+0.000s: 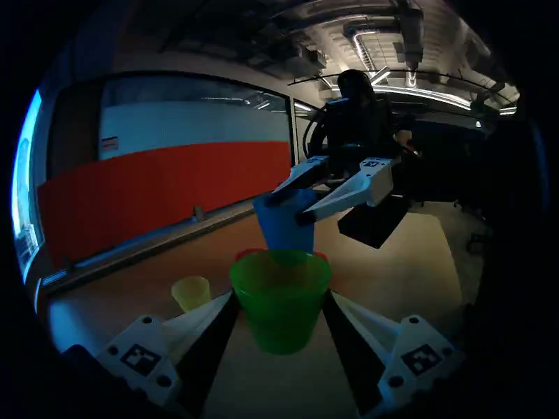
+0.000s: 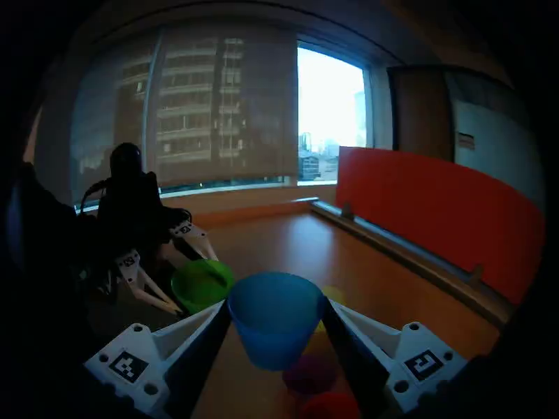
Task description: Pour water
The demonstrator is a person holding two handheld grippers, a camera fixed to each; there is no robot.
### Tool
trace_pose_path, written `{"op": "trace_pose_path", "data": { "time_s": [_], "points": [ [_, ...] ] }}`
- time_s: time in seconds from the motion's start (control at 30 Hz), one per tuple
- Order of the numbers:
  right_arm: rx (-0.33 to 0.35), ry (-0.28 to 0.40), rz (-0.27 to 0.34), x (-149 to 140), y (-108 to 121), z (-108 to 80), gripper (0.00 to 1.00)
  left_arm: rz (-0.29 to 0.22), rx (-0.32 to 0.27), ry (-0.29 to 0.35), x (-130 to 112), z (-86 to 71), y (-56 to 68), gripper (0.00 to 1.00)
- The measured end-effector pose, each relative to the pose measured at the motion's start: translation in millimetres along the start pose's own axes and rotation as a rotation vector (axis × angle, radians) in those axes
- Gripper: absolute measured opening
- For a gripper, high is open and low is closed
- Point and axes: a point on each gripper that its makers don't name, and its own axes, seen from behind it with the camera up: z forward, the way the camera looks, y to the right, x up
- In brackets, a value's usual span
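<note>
Over the brown wooden table (image 1: 412,258), our left gripper (image 1: 279,299) clamps the green plastic cup (image 1: 281,325), and our right gripper (image 2: 276,311) clamps the blue plastic cup (image 2: 272,332) just beyond it. Tilting the blue rim off-line would, we judge, spill water onto the table.

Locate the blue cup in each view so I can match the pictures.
Left gripper view: blue cup just above centre, held by the right gripper, behind the green cup.
Right gripper view: blue cup bottom centre, between its own fingers.
Shared landmark: red partition panel, on the left in the left gripper view, on the right in the other.
</note>
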Motion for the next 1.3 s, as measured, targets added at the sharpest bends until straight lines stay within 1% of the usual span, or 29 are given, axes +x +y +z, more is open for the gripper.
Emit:
{"op": "trace_pose_path", "data": {
  "time_s": [0.3, 0.67, 0.8, 1.0, 1.3],
  "points": [
    [0.015, -0.046, -0.022, -23, -4, -0.7, 0.92, 0.003, -0.012, -0.054, -17, 3.7, 2.5, 0.82],
    [0.04, -0.095, -0.076, -50, -17, 3.2, 0.93, 0.001, -0.038, -0.124, -41, 9.8, 11.9, 0.82],
    [0.046, -0.111, -0.091, -59, -20, 4.8, 0.93, 0.009, -0.048, -0.146, -48, 12.5, 14.1, 0.82],
    [0.062, -0.131, -0.101, -69, -23, 5.6, 0.93, 0.004, -0.06, -0.173, -57, 16.7, 15.6, 0.82],
    [0.083, -0.154, -0.103, -84, -28, 6.3, 0.93, 0.006, -0.083, -0.233, -79, 19.5, 23.4, 0.82]
  ]
}}
